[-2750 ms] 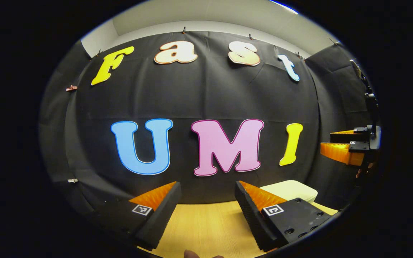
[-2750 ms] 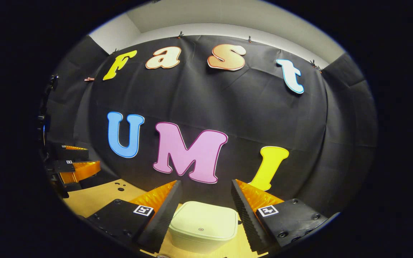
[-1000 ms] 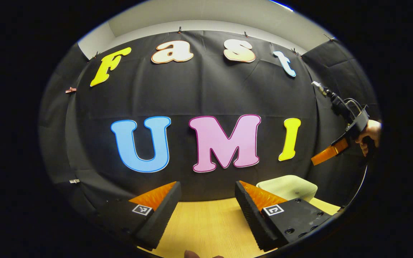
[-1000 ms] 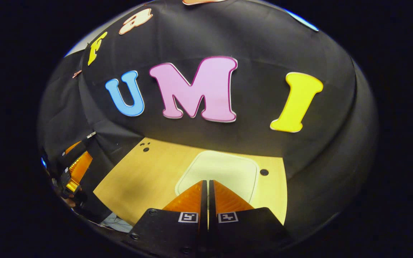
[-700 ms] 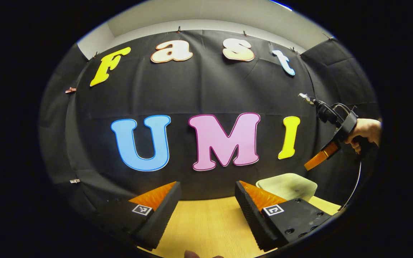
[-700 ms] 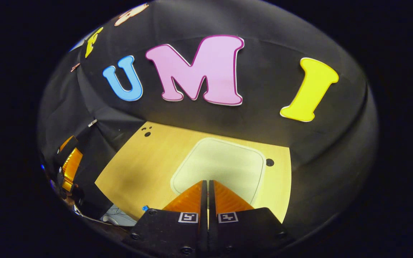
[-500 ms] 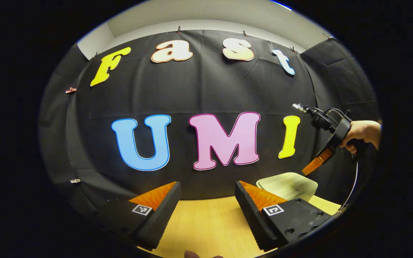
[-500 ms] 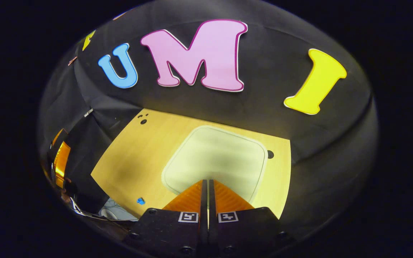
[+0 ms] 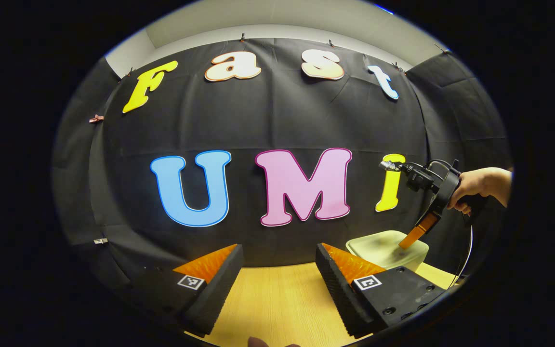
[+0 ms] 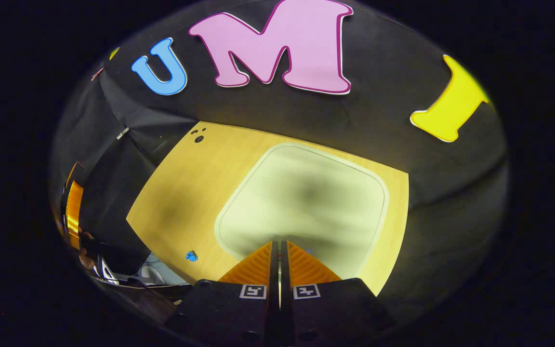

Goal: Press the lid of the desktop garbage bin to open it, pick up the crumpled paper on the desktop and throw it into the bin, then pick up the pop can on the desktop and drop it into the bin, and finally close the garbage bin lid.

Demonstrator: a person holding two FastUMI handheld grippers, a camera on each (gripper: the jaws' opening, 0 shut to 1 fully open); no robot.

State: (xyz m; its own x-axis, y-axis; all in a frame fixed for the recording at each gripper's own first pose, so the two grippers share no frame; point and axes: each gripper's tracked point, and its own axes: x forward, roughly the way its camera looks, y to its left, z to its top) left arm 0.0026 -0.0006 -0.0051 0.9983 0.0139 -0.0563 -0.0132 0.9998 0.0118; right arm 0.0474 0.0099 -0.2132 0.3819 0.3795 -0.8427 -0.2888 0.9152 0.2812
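Left gripper view: the left gripper (image 9: 280, 270) sits level above the wooden surface (image 9: 277, 303), fingers spread wide and holding nothing, as in the earlier frames. Far right, a hand (image 9: 480, 185) has brought the right gripper (image 9: 405, 243) down from mid-air over the last second; its tip now meets the lid (image 9: 383, 243) of the pale bin (image 9: 405, 262). Right gripper view: the right gripper (image 10: 277, 250) has its fingers pressed fully together, gripping nothing, pointed steeply down at the lid (image 10: 306, 202), which has grown much larger here than half a second ago. Lid lies flat, not yet sprung. Judgement: the press step is under way; contact looks made near the lid's front edge. A small blue item (image 10: 191, 256) rests on the surface; crumpled paper and can not identified.
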